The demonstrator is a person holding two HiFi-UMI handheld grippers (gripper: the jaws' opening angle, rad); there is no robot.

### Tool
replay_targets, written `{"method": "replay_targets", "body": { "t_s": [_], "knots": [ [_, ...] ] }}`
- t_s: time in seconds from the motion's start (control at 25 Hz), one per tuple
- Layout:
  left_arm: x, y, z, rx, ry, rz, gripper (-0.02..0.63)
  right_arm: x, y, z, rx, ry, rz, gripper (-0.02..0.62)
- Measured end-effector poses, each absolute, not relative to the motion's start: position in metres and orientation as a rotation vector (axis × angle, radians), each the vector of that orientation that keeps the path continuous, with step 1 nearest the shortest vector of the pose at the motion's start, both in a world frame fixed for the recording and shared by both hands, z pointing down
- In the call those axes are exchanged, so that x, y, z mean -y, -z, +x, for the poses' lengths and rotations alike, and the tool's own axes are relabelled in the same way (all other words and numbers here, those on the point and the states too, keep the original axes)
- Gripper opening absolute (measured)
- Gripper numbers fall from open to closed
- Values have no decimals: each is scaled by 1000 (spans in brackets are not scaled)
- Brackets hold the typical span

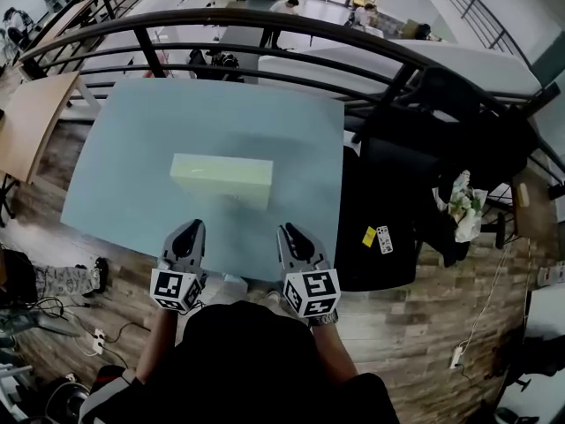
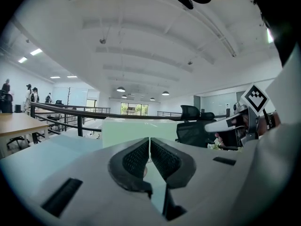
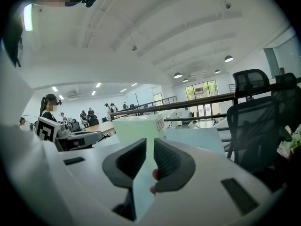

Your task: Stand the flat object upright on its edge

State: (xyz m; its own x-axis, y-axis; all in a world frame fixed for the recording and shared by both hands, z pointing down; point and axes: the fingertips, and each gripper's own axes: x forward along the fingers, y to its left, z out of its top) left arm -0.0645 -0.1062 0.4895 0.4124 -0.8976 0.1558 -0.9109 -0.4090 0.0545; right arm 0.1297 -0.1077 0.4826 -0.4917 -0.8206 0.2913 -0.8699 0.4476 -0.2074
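Note:
A pale green flat box (image 1: 221, 179) stands upright on its long edge near the middle of the light blue table (image 1: 124, 148). It also shows ahead of the jaws, as the box (image 2: 136, 128) in the left gripper view and the box (image 3: 138, 128) in the right gripper view. My left gripper (image 1: 191, 232) hangs over the table's front edge, well short of the box, with its jaws shut and empty (image 2: 149, 149). My right gripper (image 1: 291, 235) is level with it on the right. Its jaws (image 3: 150, 157) stand a narrow gap apart with nothing between them.
A black office chair (image 1: 397, 184) stands close against the table's right side. A dark metal railing (image 1: 265, 29) runs behind the table. A wooden desk (image 1: 31, 117) is at the left, and cables (image 1: 53, 312) lie on the wood floor.

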Motion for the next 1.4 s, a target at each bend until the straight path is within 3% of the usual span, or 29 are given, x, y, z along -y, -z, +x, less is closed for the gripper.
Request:
{"method": "replay_targets", "body": {
  "t_s": [0.16, 0.68, 1.4],
  "knots": [
    [89, -477, -41, 1611, -119, 2555, 5, 90, -480, 138, 2570, -511, 1473, 9],
    [13, -455, 21, 1494, 51, 2620, 3, 19, -463, 149, 2702, -486, 1393, 9],
    [-21, -425, 37, 1608, 76, 2694, 3, -26, -448, 161, 2729, -490, 1482, 8]
  ]
}}
